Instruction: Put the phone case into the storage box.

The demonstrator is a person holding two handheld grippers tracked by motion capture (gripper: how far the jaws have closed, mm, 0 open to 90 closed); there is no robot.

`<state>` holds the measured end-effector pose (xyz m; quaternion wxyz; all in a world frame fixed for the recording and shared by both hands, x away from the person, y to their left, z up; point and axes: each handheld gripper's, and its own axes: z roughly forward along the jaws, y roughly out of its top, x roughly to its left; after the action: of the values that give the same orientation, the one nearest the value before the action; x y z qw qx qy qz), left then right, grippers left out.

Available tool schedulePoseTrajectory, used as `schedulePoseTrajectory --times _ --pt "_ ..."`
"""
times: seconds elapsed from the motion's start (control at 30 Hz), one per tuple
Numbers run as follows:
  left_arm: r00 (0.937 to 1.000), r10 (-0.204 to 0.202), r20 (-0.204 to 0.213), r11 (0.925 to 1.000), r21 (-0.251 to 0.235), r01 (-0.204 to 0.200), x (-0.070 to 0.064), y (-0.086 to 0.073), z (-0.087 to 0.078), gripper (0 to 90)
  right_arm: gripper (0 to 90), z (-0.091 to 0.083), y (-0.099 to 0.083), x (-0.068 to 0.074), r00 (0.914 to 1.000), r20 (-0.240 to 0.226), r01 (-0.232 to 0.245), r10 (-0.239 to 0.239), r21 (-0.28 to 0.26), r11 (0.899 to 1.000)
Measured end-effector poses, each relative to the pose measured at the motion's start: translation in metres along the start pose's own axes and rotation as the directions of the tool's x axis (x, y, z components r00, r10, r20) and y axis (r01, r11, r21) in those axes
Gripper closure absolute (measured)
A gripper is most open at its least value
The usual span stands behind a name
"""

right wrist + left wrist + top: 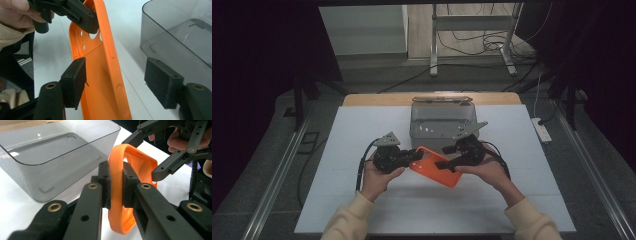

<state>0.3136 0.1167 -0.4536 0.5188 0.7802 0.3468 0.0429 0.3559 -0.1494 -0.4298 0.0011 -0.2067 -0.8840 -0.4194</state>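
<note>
The orange phone case (435, 166) is held above the middle of the white table (342, 165), just in front of the grey plastic bin (443, 122) that stands toward the far edge; the left gripper (414, 156) is clamped on the case's camera-hole end, its two pads (130, 183) pressed on either side of the rim; the right gripper (446, 165) sits at the case's other end with its jaws spread wide, one pad (75, 80) on the outer side of the case's wall, whether touching cannot be told, the other pad (162, 82) well apart from it on the bin side; the case is tilted on edge, its hollow inside turned toward the right gripper's camera. Surroundings: the bin is clear-walled and stands just beyond both grippers; a power strip (541, 129) lies off the table's right edge; cables (472, 45) trail over the floor past the far edge, near a metal stand (434, 40). Both hands, in cream sleeves (347, 220), come in from the near edge.
</note>
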Motion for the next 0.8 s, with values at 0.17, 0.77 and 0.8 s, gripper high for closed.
schedulePoseTrajectory --times 0.17,0.77,0.8 --pt "1.0 0.004 0.001 1.0 0.001 -0.004 -0.0002 -0.0001 0.0003 81.1 40.4 0.0006 -0.0002 0.0 0.9997 -0.023 -0.005 0.005 0.003 1.0" --pt "0.9998 0.02 0.008 0.9997 0.011 -0.02 -0.0017 -0.0008 0.0025 81.0 71.1 0.0022 -0.0022 -0.0022 0.9969 -0.077 -0.014 0.016 0.02 1.0" --pt "0.9997 0.021 0.008 0.9997 0.011 -0.021 -0.0017 -0.0009 0.0026 81.0 71.6 0.0023 -0.0024 -0.0026 0.9968 -0.078 -0.013 0.015 0.021 1.0"
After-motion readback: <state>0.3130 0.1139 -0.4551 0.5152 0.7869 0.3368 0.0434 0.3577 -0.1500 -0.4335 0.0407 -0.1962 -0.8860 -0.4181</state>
